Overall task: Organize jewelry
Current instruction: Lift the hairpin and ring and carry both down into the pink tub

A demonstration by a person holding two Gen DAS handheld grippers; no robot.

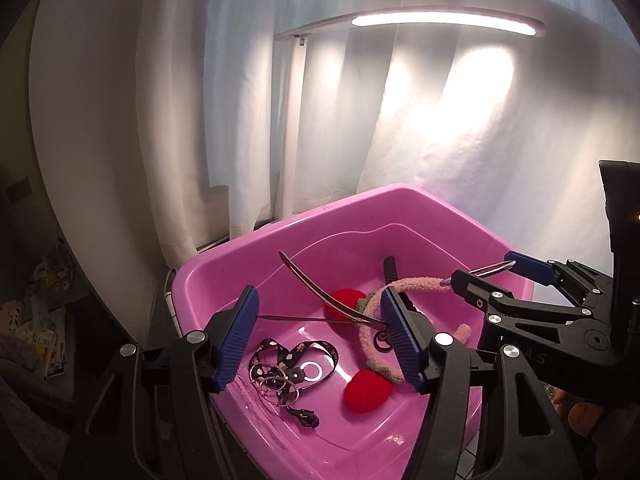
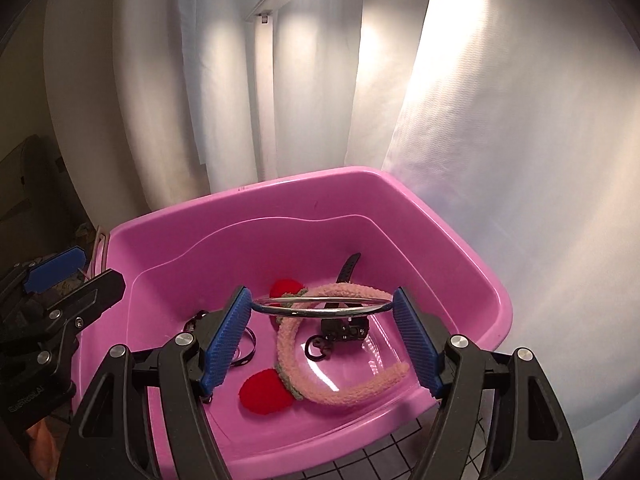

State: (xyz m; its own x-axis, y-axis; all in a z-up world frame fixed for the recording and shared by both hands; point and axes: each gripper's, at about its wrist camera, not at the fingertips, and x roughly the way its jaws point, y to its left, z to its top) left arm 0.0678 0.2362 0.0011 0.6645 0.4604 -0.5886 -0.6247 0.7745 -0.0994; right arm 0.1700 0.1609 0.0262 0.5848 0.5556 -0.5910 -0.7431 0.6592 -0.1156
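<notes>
The right gripper point(image 2: 320, 332) is holding a silver bangle point(image 2: 322, 306) between its blue fingers point(image 2: 225, 338) above the pink tub point(image 2: 472, 264), where a fuzzy pink headband point(image 2: 320, 390) is lying.

Pink tub point(image 2: 460, 240) open above; fuzzy headband point(image 2: 340, 390) and lanyard point(image 1: 296, 354) crowd its floor.

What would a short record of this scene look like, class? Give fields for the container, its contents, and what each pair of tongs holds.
Container: pink tub
Inside: fuzzy pink headband with red pom-poms; black lanyard with key rings; black strap
Left tongs: closed on a thin metal band, over the tub
Right tongs: closed on a metal bangle, over the tub
Behind: white curtain, lit lamp
</notes>
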